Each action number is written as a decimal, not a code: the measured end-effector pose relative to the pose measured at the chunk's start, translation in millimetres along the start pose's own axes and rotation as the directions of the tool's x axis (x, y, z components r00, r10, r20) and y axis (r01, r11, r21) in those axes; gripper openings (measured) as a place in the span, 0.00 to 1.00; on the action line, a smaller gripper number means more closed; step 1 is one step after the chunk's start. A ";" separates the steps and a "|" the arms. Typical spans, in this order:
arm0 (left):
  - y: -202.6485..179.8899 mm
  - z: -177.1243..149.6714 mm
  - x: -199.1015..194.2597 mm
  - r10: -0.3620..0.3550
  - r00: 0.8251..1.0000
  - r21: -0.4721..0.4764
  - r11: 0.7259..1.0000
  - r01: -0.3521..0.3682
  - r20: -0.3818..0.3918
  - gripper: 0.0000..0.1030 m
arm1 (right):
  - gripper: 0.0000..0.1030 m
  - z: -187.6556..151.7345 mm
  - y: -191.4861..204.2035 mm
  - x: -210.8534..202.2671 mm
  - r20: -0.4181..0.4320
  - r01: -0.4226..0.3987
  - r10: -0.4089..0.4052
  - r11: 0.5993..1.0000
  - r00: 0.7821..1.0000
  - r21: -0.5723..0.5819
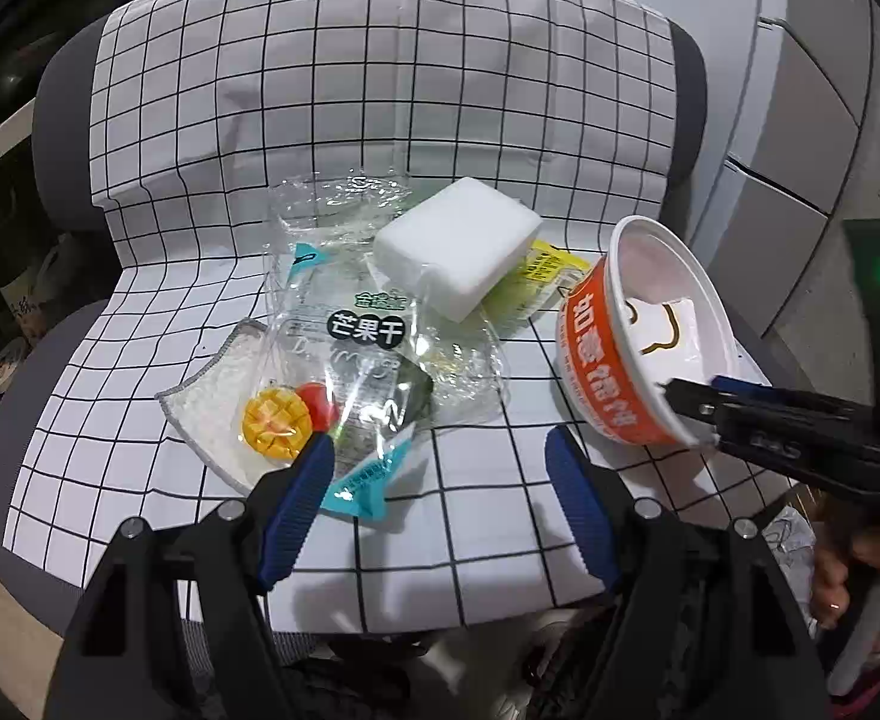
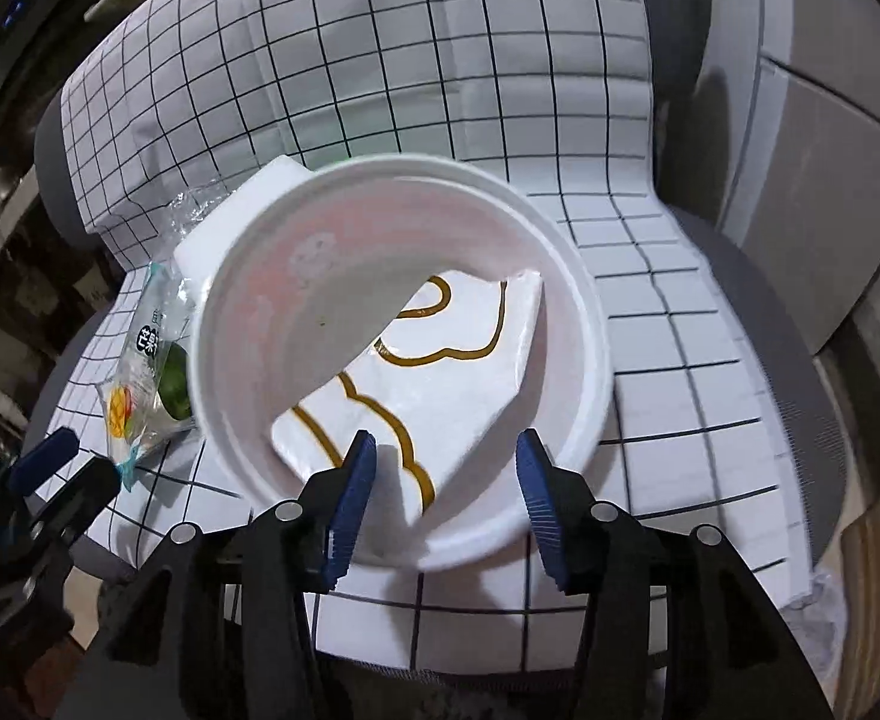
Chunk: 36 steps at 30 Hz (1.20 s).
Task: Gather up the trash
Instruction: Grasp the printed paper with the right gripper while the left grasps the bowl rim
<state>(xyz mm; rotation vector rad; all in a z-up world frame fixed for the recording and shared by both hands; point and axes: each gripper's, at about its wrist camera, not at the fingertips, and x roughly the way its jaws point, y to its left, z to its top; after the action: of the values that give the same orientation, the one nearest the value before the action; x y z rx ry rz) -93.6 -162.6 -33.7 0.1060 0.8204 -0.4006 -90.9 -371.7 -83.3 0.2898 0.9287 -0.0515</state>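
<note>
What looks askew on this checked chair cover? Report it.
The orange instant-noodle bowl is tipped on its side at the seat's right, its mouth facing the right gripper, whose fingers straddle its rim. A folded white paper lies loose inside.

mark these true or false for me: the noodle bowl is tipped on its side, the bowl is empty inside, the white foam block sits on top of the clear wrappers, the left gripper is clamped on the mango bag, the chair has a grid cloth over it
1. The orange noodle bowl is tipped on its side. True.
2. The bowl is empty inside. False: a folded white paper with a gold outline lies in it.
3. The white foam block sits on top of the clear wrappers. True: it rests on the crinkled plastic behind the mango bag.
4. The left gripper is clamped on the mango bag. False: its jaws stand open, with only the bag's lower edge near one finger.
5. A black-lined grid cloth covers the chair. True.
</note>
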 end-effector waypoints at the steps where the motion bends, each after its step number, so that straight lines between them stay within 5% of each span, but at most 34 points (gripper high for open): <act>1: -1.4 -0.6 -1.7 -0.001 1.000 0.003 1.000 0.001 0.001 0.69 | 0.26 -0.7 -0.3 1.7 -0.003 -0.019 0.019 1.000 1.000 0.014; 4: -3.5 -1.1 -8.0 0.004 1.000 0.010 1.000 -0.004 0.010 0.69 | 0.02 -1.6 -0.3 -10.9 0.077 -0.057 0.055 0.998 0.995 0.023; 11: -15.2 8.1 -7.5 -0.026 0.999 0.032 0.999 0.025 0.026 0.69 | 0.01 5.1 10.2 -65.5 0.270 0.000 0.015 0.998 0.963 -0.056; 21: -32.6 33.9 21.6 -0.074 0.997 0.028 0.997 0.075 -0.028 0.59 | 0.02 0.3 -15.7 -124.2 0.406 0.068 -0.047 0.997 0.912 -0.037; 26: -38.3 50.8 52.4 -0.060 0.995 -0.001 0.998 0.060 -0.082 0.58 | 0.02 -6.5 -35.5 -131.1 0.412 0.077 -0.064 0.997 0.909 -0.015; 31: -41.8 55.2 79.9 -0.028 0.988 -0.018 1.000 0.025 -0.154 0.24 | 0.02 -14.6 -50.3 -131.7 0.400 0.072 -0.069 0.997 0.914 0.008; 36: -51.5 49.1 55.9 -0.078 0.995 -0.007 0.997 0.078 -0.065 0.03 | 0.02 -24.1 -62.8 -140.5 0.406 0.061 -0.073 0.997 0.911 0.044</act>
<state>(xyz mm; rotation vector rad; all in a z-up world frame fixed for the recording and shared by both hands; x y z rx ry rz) -45.4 -239.1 -37.9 0.0837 0.8917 -0.4710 -204.7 -436.9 0.8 0.2619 0.5215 -0.1830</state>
